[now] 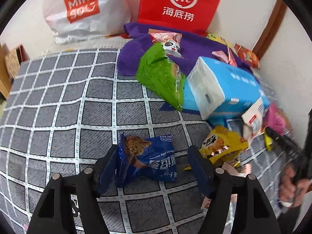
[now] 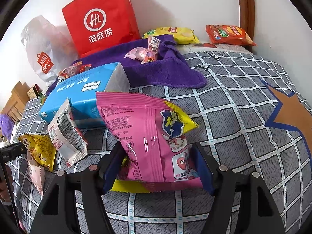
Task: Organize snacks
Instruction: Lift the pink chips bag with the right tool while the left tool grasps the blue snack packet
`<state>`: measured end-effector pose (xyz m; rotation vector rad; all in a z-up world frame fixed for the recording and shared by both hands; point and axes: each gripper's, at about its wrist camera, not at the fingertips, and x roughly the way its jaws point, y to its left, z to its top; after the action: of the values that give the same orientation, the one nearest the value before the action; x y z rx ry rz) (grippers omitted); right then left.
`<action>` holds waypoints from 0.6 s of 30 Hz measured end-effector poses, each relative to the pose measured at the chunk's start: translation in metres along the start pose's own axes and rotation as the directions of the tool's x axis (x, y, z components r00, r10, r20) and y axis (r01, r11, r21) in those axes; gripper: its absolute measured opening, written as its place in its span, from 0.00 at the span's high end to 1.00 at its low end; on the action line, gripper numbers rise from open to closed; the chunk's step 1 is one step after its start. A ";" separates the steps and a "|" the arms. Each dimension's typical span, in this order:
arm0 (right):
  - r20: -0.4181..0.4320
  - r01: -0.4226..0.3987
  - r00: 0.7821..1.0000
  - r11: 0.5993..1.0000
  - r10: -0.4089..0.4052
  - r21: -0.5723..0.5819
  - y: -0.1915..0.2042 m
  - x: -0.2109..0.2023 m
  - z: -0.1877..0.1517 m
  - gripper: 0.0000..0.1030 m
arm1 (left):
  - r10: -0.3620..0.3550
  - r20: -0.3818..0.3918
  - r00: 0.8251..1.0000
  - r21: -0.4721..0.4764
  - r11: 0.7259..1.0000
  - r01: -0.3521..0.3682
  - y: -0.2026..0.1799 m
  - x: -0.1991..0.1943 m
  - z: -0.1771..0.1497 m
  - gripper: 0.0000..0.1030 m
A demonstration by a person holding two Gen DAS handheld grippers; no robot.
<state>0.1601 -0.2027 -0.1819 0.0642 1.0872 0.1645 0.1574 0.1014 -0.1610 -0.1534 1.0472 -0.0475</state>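
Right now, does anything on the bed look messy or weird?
Yes. The snacks lie scattered. A green snack bag leans tilted against the blue tissue pack, and small candies sit loose on the crumpled purple towel.

the left half of the bed (image 1: pixel 58 101) is bare checked cover from near to far, open for a pass up to the white shopping bag (image 1: pixel 78 13) and red paper bag (image 1: pixel 179 3) against the far wall. right of that, a green packet (image 1: pixel 161 78), a blue tissue pack (image 1: pixel 230 85) and a purple towel (image 1: pixel 136 58) crowd together and block the way. in the right wrist view, the near right of the bed is bare; chip bags (image 2: pixel 228 34) lie at the far edge.
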 end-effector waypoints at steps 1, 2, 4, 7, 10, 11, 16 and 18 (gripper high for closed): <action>0.000 0.000 1.000 1.000 0.000 0.000 0.000 0.000 0.000 0.32 | 0.026 0.008 1.000 0.023 0.999 -0.026 -0.004 0.001 -0.002 0.33; 0.000 0.001 1.000 1.000 -0.001 -0.001 0.000 0.000 0.000 0.32 | 0.048 0.016 0.999 0.047 0.998 -0.049 -0.008 0.001 -0.005 0.33; -0.001 0.000 1.000 1.000 0.000 0.000 0.000 0.000 0.000 0.32 | 0.079 0.040 0.996 0.080 0.993 -0.082 -0.013 0.001 -0.010 0.33; 0.000 0.002 1.000 1.000 -0.002 -0.002 0.000 0.000 0.000 0.32 | 0.110 0.096 0.989 0.078 0.990 -0.118 -0.012 -0.001 -0.017 0.40; -0.001 0.005 1.000 1.000 -0.005 -0.008 0.001 0.000 -0.001 0.32 | 0.115 0.110 0.987 0.068 0.990 -0.123 -0.010 -0.004 -0.020 0.47; -0.003 0.006 1.000 1.000 -0.006 -0.012 0.002 0.001 -0.001 0.32 | 0.108 0.111 0.988 0.061 0.991 -0.115 -0.008 -0.004 -0.020 0.47; -0.012 0.024 1.000 0.999 -0.024 -0.040 0.007 0.003 -0.001 0.30 | 0.107 0.111 0.988 0.060 0.992 -0.114 -0.006 -0.005 -0.020 0.47; -0.013 0.039 0.999 0.998 -0.039 -0.053 0.010 0.003 -0.001 0.30 | 0.109 0.111 0.988 0.061 0.991 -0.116 -0.006 -0.005 -0.020 0.47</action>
<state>0.1594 -0.1925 -0.1839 -0.0060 1.0969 0.1589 0.1377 0.0934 -0.1662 -0.0349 0.9444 0.0278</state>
